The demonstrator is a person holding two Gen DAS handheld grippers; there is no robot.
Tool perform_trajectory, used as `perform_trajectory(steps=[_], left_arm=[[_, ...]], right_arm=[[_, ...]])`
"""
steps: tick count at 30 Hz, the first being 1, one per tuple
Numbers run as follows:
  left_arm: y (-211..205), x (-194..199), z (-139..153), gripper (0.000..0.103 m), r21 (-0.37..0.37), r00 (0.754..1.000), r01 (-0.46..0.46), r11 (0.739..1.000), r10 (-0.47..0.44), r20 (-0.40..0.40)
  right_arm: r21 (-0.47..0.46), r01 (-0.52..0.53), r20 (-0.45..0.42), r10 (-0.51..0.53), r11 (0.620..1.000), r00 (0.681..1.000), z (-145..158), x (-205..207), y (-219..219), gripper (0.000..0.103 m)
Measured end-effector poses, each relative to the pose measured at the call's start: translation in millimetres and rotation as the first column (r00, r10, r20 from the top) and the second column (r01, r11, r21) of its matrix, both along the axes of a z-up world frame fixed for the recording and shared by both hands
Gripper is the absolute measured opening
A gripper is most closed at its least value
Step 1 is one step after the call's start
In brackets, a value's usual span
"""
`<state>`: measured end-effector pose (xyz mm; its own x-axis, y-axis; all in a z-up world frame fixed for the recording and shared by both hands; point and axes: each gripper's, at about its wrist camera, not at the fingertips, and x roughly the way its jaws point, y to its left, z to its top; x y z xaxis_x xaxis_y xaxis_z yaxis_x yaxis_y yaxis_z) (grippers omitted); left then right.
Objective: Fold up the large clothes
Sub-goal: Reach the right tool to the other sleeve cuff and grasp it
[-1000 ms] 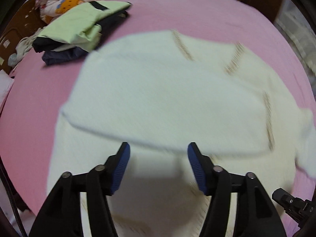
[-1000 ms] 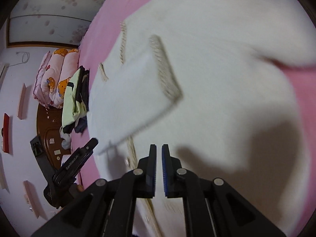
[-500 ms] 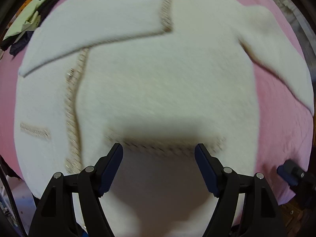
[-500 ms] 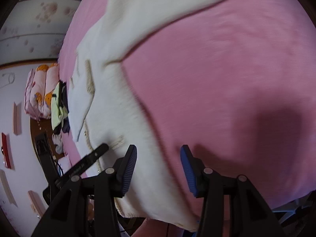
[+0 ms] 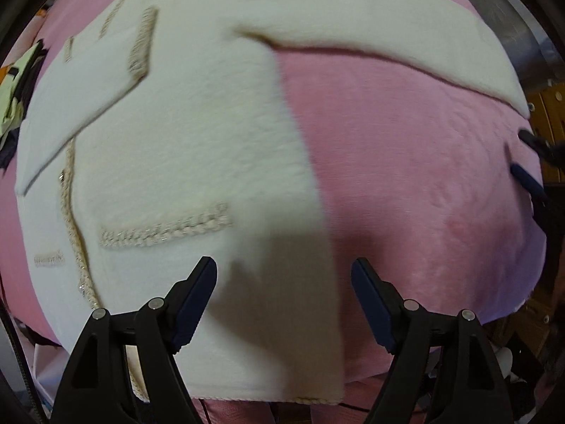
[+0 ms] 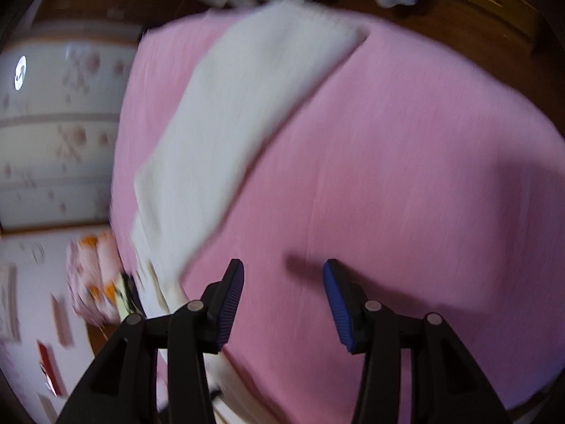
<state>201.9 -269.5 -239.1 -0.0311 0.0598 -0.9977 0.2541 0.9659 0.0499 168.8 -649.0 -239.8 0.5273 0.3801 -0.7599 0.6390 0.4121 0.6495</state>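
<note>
A cream cardigan (image 5: 197, 134) with braided trim lies flat on the pink bed cover (image 5: 406, 183). One sleeve (image 5: 88, 106) is folded across its chest. The other sleeve (image 5: 388, 31) stretches out to the upper right, and the right wrist view shows this sleeve (image 6: 247, 123) running away from the camera. My left gripper (image 5: 282, 296) hovers over the cardigan's lower side edge, its jaws opening and pressing on nothing. My right gripper (image 6: 282, 293) is open above bare pink cover (image 6: 406, 176), just right of the sleeve's near end. The right gripper (image 5: 529, 176) also shows at the left view's right edge.
A pile of green and dark clothes (image 5: 17, 81) lies at the bed's far left. A patterned quilt (image 6: 91, 275) sits beyond it. Wooden furniture (image 5: 543, 113) stands past the bed's right edge. A floral wall (image 6: 63, 134) is on the left in the right wrist view.
Both grippers have swept sideways across the cardigan toward its outstretched sleeve side. The right gripper went from shut to open, and the left jaws stand wider. The first sleeve now lies folded on the chest.
</note>
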Motion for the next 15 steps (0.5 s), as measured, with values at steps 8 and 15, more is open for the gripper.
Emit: perform_trajectory(steps=[8, 15], left_arm=[[-50, 14, 4, 0.077, -0.048, 0.999, 0.052, 0.998, -0.051, 0.017], [-60, 29, 3, 0.077, -0.09, 1.0, -0.005, 0.996, 0.006, 0.019]], right_arm=[[-0.015, 0.269, 0.067, -0.268, 0.963, 0.961, -13, 18, -64, 0.047], [-0.061, 0.348, 0.069, -0.344, 0.935, 0.936, -20, 41, -85, 0.049]])
